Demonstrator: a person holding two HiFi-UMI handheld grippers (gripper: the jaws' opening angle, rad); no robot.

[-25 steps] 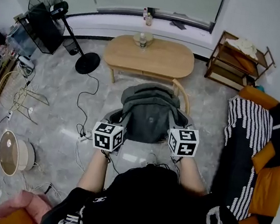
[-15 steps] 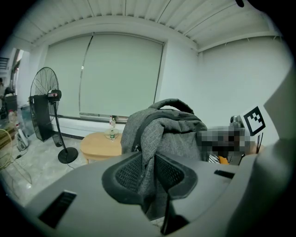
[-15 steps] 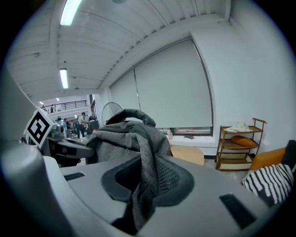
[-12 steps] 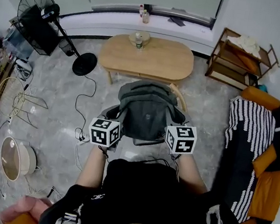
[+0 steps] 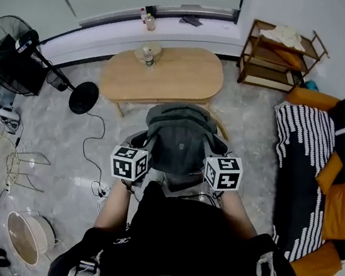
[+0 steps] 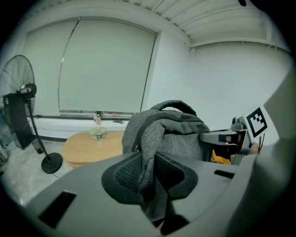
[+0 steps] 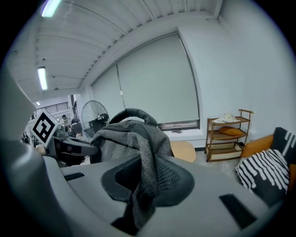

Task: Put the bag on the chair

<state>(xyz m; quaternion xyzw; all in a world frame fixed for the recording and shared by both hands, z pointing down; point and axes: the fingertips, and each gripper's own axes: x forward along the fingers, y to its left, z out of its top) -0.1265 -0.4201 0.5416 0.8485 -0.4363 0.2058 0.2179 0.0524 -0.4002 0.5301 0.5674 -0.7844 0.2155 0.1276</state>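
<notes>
Grey bag (image 5: 181, 142) hung between left gripper (image 6: 147, 173) and right gripper (image 7: 144, 180), each one's jaws pinching its fabric.

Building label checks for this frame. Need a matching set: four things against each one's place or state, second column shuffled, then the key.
1. bag
2. oval table
3. fan
4. shelf unit

A. far left in the head view
B. pinched by the left gripper and right gripper
C. top right corner of the head view
D. beyond the bag, with a bottle on it

Pairs: 1-B, 2-D, 3-A, 4-C
</notes>
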